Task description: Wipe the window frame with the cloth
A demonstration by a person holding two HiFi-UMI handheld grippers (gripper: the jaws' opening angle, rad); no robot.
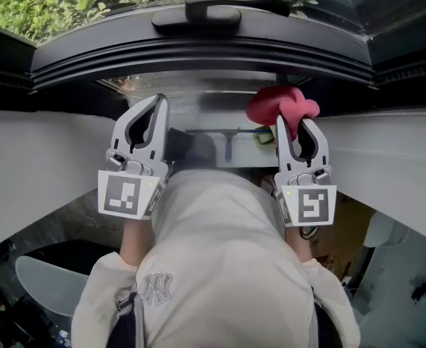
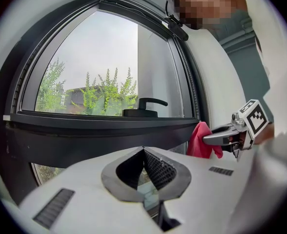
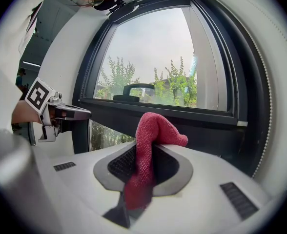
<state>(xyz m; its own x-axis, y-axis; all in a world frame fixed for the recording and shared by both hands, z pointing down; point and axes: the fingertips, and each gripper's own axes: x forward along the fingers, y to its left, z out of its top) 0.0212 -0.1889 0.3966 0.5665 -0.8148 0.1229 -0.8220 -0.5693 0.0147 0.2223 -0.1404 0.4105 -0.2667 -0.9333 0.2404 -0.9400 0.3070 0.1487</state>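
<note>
Holds red cloth point(image 1: 280, 106) pinched in right tool point(image 1: 293, 130), jaws pressed onto it, loose end bunched up past the tips. Sits just under the dark window frame point(image 1: 198, 53), toward the right end of its lower rail; can't tell if touching. Carries left tool point(image 1: 157, 104) alongside, jaws pressed together on nothing, well clear of the cloth. Points both tools up at the frame, below the black handle point(image 1: 204, 13), with greenery point(image 1: 46, 2) beyond the glass
</note>
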